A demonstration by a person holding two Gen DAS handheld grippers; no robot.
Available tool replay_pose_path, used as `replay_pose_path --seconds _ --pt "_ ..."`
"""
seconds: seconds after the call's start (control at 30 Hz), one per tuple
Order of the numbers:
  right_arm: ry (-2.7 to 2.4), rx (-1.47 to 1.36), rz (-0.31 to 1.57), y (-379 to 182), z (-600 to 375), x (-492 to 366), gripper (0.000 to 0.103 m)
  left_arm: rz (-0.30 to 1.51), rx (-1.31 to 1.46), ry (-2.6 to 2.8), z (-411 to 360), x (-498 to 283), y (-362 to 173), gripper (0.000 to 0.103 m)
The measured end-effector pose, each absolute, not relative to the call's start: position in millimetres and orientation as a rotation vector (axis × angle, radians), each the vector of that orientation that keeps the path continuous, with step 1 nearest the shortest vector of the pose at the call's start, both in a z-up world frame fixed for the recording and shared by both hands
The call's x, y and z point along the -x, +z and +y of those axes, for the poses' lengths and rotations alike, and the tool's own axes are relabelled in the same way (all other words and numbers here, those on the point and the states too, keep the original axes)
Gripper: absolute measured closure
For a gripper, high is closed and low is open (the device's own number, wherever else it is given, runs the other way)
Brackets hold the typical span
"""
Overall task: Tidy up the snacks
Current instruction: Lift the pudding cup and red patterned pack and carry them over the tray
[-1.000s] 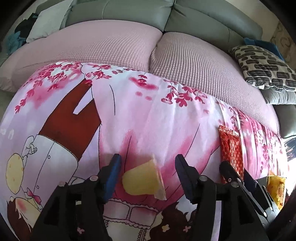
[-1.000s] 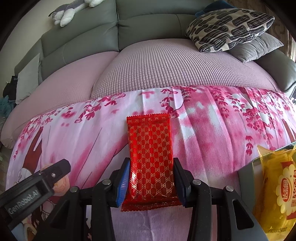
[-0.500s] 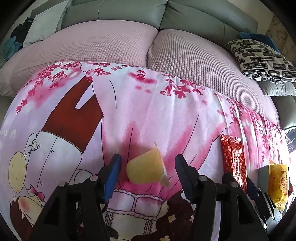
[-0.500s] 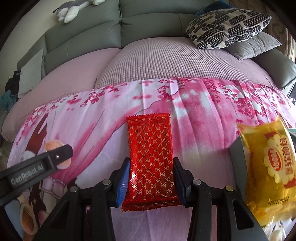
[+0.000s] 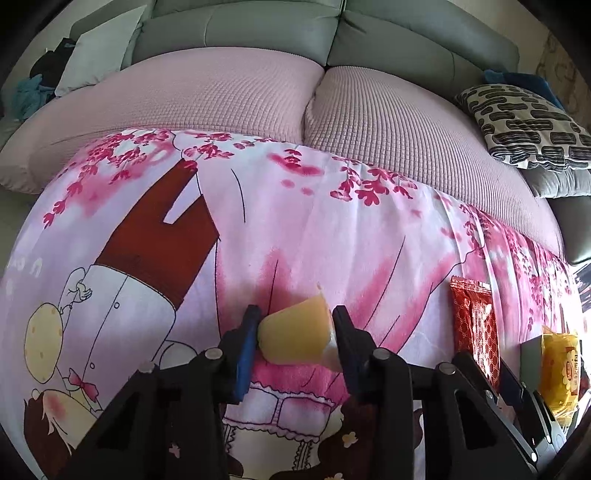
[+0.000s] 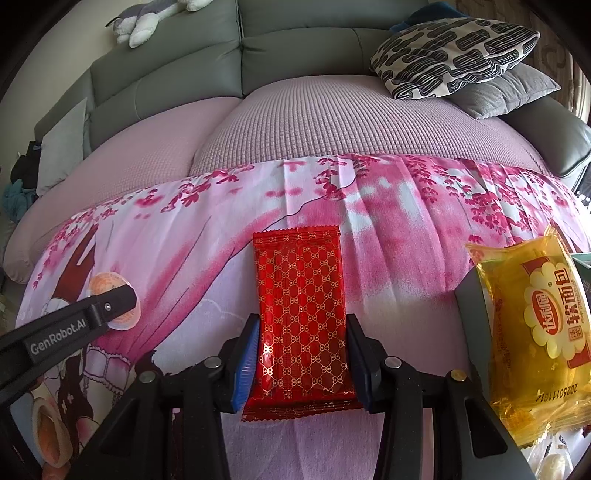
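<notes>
A yellow jelly cup (image 5: pixel 295 336) lies on its side on the pink cartoon sheet (image 5: pixel 332 229). My left gripper (image 5: pixel 295 317) is closing on it, and both pads press its sides. The right wrist view shows the cup (image 6: pixel 110 284) behind a left finger (image 6: pixel 92 314). My right gripper (image 6: pixel 303 325) is shut on a red patterned snack packet (image 6: pixel 301 295), which lies flat on the sheet and points away from me. In the left wrist view that packet (image 5: pixel 474 325) is at the far right.
A yellow bread packet (image 6: pixel 532 332) stands in a grey box (image 6: pixel 469 295) at the right edge. Behind the sheet is a sofa with pink seat covers (image 6: pixel 332 122), a black-and-white patterned cushion (image 6: pixel 450 55) and a plush toy (image 6: pixel 147 18).
The left jaws have shut on the jelly cup, which sat loose between them before. The right gripper, still gripping the red packet, has shifted right, so the bread packet shows more fully.
</notes>
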State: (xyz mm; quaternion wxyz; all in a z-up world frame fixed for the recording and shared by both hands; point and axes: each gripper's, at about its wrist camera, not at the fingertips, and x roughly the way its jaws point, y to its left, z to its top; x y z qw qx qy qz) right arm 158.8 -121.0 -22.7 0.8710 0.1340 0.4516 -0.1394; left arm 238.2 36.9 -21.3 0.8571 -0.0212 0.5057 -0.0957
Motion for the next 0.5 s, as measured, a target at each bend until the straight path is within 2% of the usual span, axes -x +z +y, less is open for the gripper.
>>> replay_pose_path --seconds 0.5 --pt "-0.294 -0.271 0.887 2.7 -120.0 -142.7 0.056 1.021 0.043 -0.230 27.0 -230.1 -5.7 0.062"
